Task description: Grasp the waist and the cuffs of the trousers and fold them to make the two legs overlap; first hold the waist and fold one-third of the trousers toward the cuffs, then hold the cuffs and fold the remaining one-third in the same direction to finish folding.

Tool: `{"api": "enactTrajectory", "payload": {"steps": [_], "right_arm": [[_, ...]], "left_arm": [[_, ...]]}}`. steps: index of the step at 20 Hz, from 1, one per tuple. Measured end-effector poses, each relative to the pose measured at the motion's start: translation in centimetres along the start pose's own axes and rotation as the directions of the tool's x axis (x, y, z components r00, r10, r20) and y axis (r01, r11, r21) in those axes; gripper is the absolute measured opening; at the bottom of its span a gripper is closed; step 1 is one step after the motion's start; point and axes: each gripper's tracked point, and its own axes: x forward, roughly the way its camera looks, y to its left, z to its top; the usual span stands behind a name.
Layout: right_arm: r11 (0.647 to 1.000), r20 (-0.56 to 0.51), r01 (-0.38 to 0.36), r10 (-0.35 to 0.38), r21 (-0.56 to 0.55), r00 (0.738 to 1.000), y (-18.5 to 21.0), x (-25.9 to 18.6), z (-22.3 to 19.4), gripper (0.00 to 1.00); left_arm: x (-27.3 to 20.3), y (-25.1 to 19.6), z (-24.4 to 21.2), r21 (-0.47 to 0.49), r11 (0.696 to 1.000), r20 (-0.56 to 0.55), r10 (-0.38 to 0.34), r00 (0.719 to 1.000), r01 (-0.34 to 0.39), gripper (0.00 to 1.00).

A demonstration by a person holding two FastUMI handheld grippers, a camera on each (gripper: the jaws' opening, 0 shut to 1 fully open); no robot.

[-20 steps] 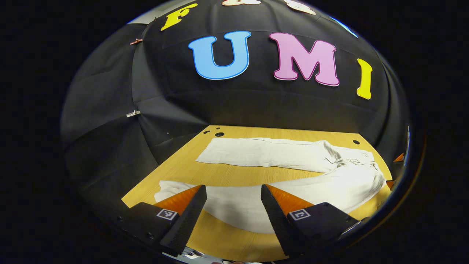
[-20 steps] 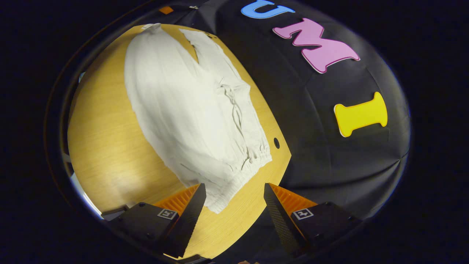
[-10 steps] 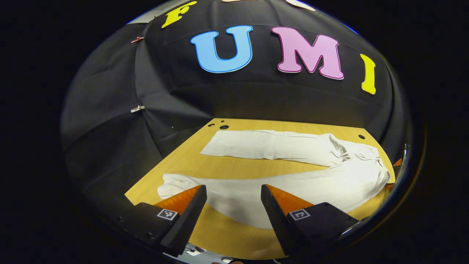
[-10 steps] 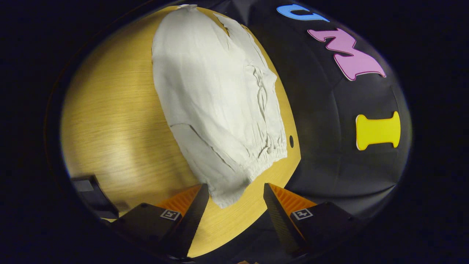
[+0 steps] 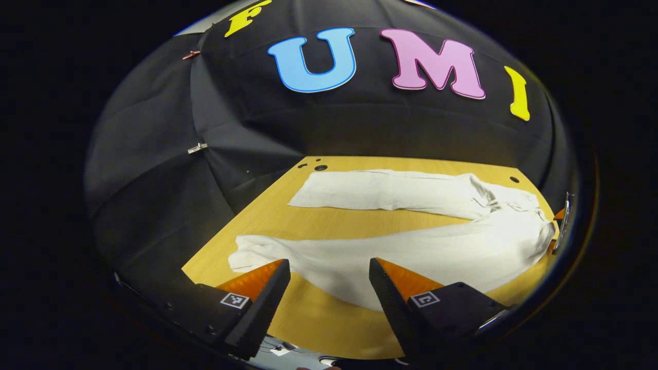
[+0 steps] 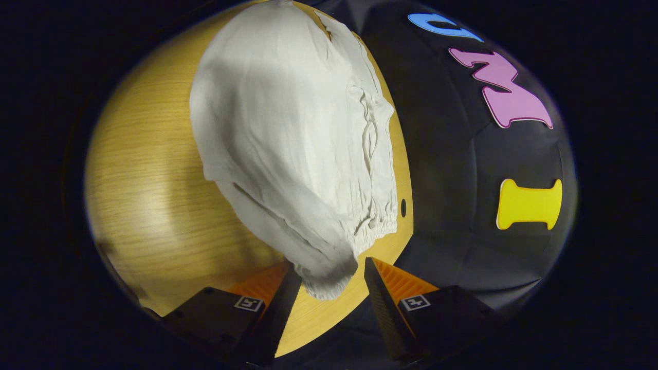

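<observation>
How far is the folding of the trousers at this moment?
Nothing is folded yet: the trousers lie flat with legs apart on the table. In hand: right tongs open around the waist corner, left tongs open near the cuff. All folds remain.

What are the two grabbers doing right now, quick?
Left gripper: open, holding nothing, above the near leg of the trousers.
Right gripper: open, with the waist corner between its fingers, not pinched yet.

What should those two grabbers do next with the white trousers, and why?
Probably close the right gripper on the waist corner: its fingers stand open around that corner, which lies between them. The left gripper is open above the near leg, short of the cuff; the legs lie apart.
</observation>
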Motion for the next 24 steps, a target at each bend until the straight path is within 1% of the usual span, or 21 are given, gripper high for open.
{"api": "enactTrajectory", "payload": {"steps": [1,2,3,4,5,6,7,8,9,10,11,12,13,15,16,17,18,20,22,23,24], "right_arm": [[1.000,-0.010,-0.004,0.004,-0.009,1.000,0.1,0.2,-0.2,0.78],[1.000,-0.017,-0.003,0.003,-0.014,1.000,0.1,0.3,-0.3,0.71],[1.000,-0.020,-0.012,0.012,-0.015,1.000,0.2,0.4,-0.2,0.67],[0.999,-0.025,-0.040,0.040,-0.011,0.999,0.8,0.5,-0.3,0.58],[0.999,-0.031,-0.044,0.043,-0.013,0.999,0.9,0.5,-0.3,0.50],[0.998,-0.030,-0.067,0.066,-0.008,0.997,1.2,0.5,-0.2,0.42],[0.998,-0.039,-0.069,0.069,-0.008,0.997,1.2,0.4,-0.3,0.40],[0.997,-0.053,-0.076,0.076,-0.001,0.996,1.2,0.7,-0.5,0.34],[0.996,-0.064,-0.087,0.087,0.004,0.994,1.4,1.0,-0.6,0.34],[0.995,-0.079,-0.096,0.097,0.012,0.992,1.2,0.0,-0.4,0.25],[0.993,-0.090,-0.113,0.115,0.020,0.989,1.6,0.4,-0.3,0.26],[0.989,-0.095,-0.144,0.147,0.032,0.985,1.7,0.5,-0.4,0.21],[0.982,-0.094,-0.180,0.184,0.051,0.979,1.8,0.2,-0.2,0.21],[0.967,-0.087,-0.241,0.247,0.079,0.965,2.0,0.1,-0.1,0.12],[0.963,-0.077,-0.260,0.265,0.072,0.961,2.1,0.4,0.1,0.12],[0.960,-0.073,-0.275,0.279,0.058,0.958,2.3,0.7,-0.1,0.07],[0.958,-0.071,-0.283,0.286,0.043,0.956,2.0,0.2,0.2,0.07],[0.956,-0.079,-0.292,0.294,0.038,0.953,2.1,0.1,0.0,0.07],[0.958,-0.077,-0.286,0.287,0.021,0.955,2.3,0.1,0.1,0.07],[0.960,-0.077,-0.280,0.280,0.006,0.957,2.2,0.1,0.1,0.07],[0.961,-0.077,-0.277,0.276,-0.001,0.958,2.3,0.1,0.1,0.07]], "left_arm": [[0.0,0.5,-0.6,0.009,1.000,-0.010,0.010,1.000,-0.010,0.98],[0.0,1.0,-1.1,0.015,1.000,-0.020,0.018,1.000,-0.017,0.98],[0.0,1.5,-1.7,0.021,0.999,-0.030,0.025,0.999,-0.024,0.98],[0.0,2.1,-2.1,0.028,0.999,-0.040,0.035,0.999,-0.034,0.98],[0.1,2.6,-2.6,0.031,0.999,-0.050,0.045,0.998,-0.044,0.98],[0.1,3.2,-2.9,0.032,0.998,-0.057,0.054,0.997,-0.052,0.98],[0.1,3.8,-3.2,0.033,0.998,-0.064,0.062,0.996,-0.060,0.98],[0.2,4.3,-3.5,0.034,0.997,-0.069,0.068,0.995,-0.066,0.98],[0.2,4.7,-4.0,0.037,0.997,-0.075,0.068,0.995,-0.066,0.98],[0.5,5.2,-4.7,0.043,0.997,-0.085,0.075,0.994,-0.071,0.98],[0.7,5.8,-5.8,0.052,0.995,-0.108,0.091,0.990,-0.085,0.98],[1.0,6.5,-6.9,0.061,0.994,-0.129,0.102,0.986,-0.095,0.98],[1.3,7.2,-7.8,0.078,0.992,-0.144,0.110,0.983,-0.100,0.98],[1.8,8.4,-8.7,0.143,0.986,-0.148,0.111,0.983,-0.090,0.97],[2.3,9.3,-8.9,0.195,0.977,-0.147,0.115,0.982,-0.085,0.97],[2.7,10.7,-9.1,0.249,0.964,-0.147,0.129,0.981,-0.089,0.97],[3.2,11.9,-9.1,0.301,0.950,-0.147,0.134,0.980,-0.084,0.97],[4.4,13.9,-9.0,0.416,0.907,-0.139,0.134,0.981,-0.065,0.95],[5.7,15.8,-8.7,0.527,0.848,-0.133,0.136,0.982,-0.046,0.97],[6.5,16.4,-8.7,0.556,0.831,-0.142,0.133,0.981,-0.032,0.97],[7.2,16.8,-9.0,0.568,0.823,-0.161,0.129,0.978,-0.015,0.96]]}}
